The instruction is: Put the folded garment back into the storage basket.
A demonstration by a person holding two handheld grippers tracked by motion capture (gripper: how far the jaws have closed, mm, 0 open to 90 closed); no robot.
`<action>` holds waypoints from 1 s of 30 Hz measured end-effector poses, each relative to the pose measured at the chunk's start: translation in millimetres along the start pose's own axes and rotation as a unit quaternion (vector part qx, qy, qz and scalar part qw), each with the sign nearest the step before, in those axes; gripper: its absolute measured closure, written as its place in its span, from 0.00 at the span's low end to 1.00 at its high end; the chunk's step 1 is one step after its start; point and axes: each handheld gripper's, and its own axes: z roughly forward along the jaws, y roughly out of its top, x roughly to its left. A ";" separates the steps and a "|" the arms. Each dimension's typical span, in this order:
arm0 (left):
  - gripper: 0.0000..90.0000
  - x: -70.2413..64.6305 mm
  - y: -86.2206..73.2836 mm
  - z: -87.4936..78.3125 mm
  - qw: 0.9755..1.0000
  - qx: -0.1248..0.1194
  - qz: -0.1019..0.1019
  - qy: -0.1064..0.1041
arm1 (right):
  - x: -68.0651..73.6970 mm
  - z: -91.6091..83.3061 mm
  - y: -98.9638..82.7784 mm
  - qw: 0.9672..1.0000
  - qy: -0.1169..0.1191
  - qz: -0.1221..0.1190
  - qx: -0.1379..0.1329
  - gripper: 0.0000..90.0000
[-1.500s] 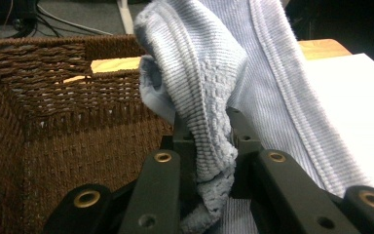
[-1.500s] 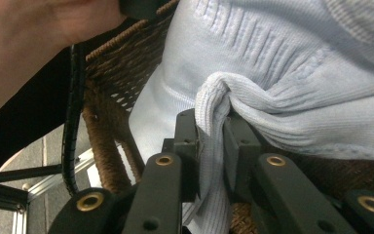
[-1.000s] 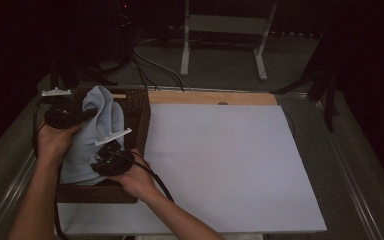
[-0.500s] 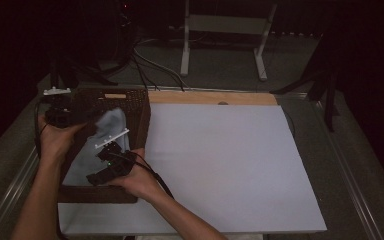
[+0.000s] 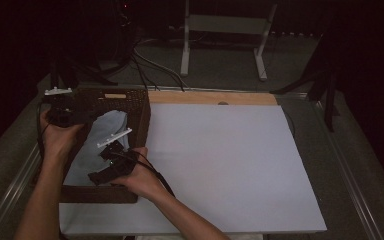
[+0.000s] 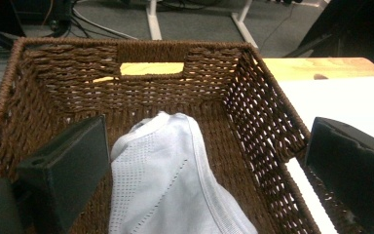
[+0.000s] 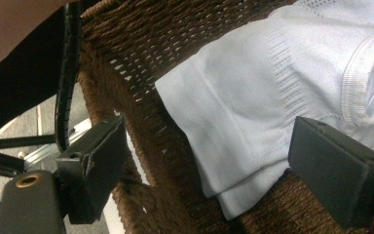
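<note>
In the high view we are seeing the whole layout: a brown woven basket (image 5: 139,118) sitting at the left end of a white board (image 5: 220,165), with the left gripper (image 5: 62,116) held at the basket's far left corner and the right gripper (image 5: 111,165) held over its near part. A pale blue garment (image 5: 97,137) is lying inside the basket, between the two grippers. From here we cannot tell how either pair of jaws is standing.

In the left gripper view we are looking past widely spread jaws gripping nothing. The garment (image 6: 168,180) is lying just ahead of them on the basket (image 6: 253,97) floor, showing a perforated mesh panel and a ribbed edge band.

In the right gripper view the jaws are also standing spread and empty. The garment (image 7: 272,92), folded in layers with a ribbed band, is lying between and beyond them, against the basket (image 7: 141,63) wall.
</note>
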 end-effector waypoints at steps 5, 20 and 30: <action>0.02 -1.2 -0.4 1.3 1.000 0.000 0.002 0.002 | -2.1 -3.1 0.1 1.000 -0.003 -0.002 -0.004 0.16; 0.02 -5.8 -1.1 -0.6 1.000 -0.005 0.017 0.016 | -5.7 -8.7 -0.3 1.000 -0.003 -0.015 -0.016 0.10; 0.02 -6.7 -2.2 -2.9 1.000 -0.011 0.012 0.007 | -8.8 -13.0 -1.0 0.999 -0.010 -0.026 -0.017 0.05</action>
